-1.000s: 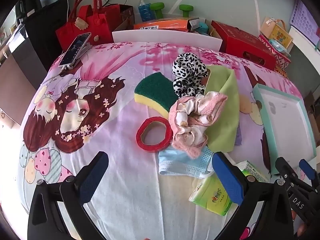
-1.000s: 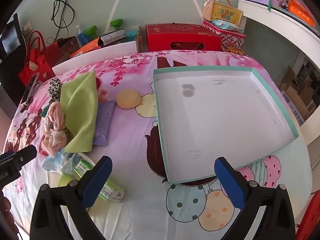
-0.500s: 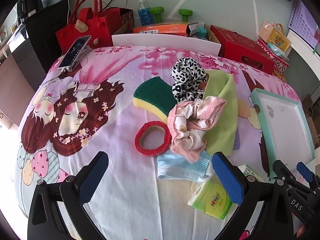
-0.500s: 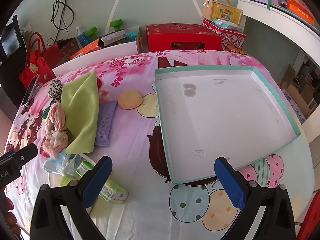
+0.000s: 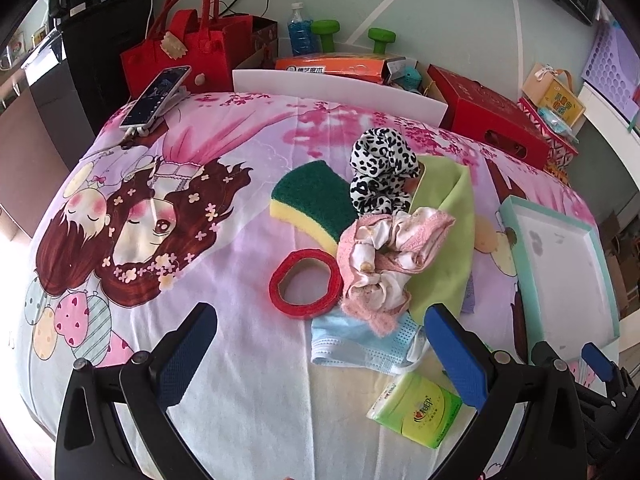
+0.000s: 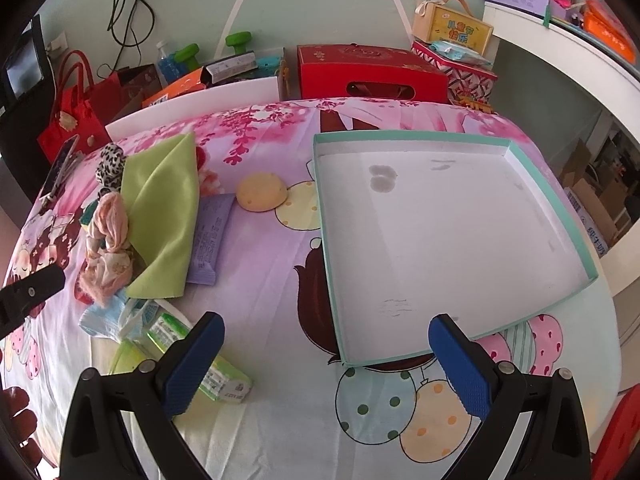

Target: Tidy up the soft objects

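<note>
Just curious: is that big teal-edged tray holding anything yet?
Empty. The tray shows only its bare white floor with faint smudges; the soft things lie outside it.

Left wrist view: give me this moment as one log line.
left tool: open, empty | right tool: open, empty | soft pile: untouched on bedsheet | tray: nothing in it | phase: pre-grasp

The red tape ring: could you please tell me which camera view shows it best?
The left wrist view: the red tape ring lies whole and unobstructed ahead of the open left gripper. In the right wrist view the pile of cloths hides nearly all of it.
</note>
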